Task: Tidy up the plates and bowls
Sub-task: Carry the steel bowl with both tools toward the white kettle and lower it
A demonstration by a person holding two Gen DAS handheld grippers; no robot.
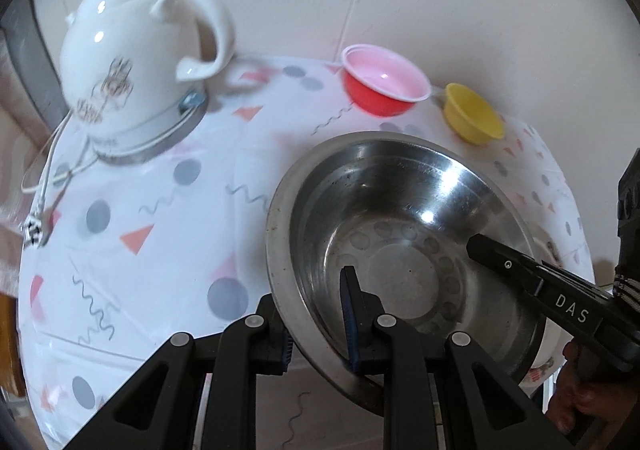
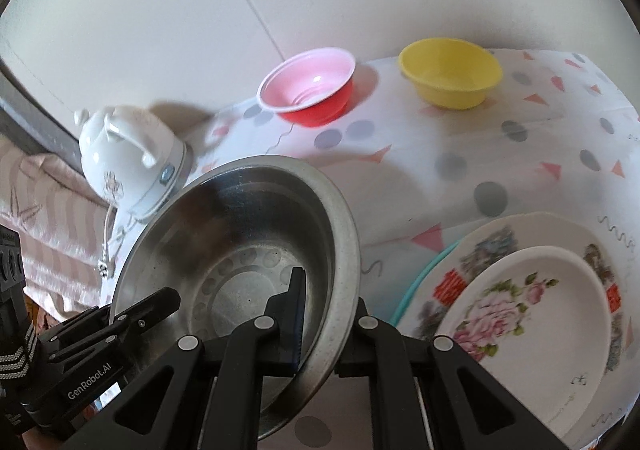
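left wrist view: my left tool (image 1: 318, 330) is clamped on the near rim of the steel bowl (image 1: 400, 234), 1 pad inside the bowl and 1 outside, jaws nearly closed with only the thin rim wall between them. my right tool (image 1: 480, 246) reaches in from the right edge of that view, its tip over the bowl's far right rim.

right wrist view: that right tool (image 2: 320, 320) pinches the opposite rim the same way, 1 pad inside, 1 outside, jaws squeezed down to the metal. so both tools have the same bowl, tilted, above the table (image 2: 460, 153) with its patterned white cloth. whether the bowl's base touches the cloth i cannot tell.

toward the wall, a pink bowl (image 2: 310, 89) with a red outside stands upright, and a yellow bowl (image 2: 452, 69) stands beside it, apart from it. a white kettle (image 1: 136, 61) sits on its base at the left of the table, its cord (image 1: 44, 177) trailing off the edge. just right of the steel bowl, 2 flowered plates (image 2: 532, 314) lie stacked, the smaller on the larger.
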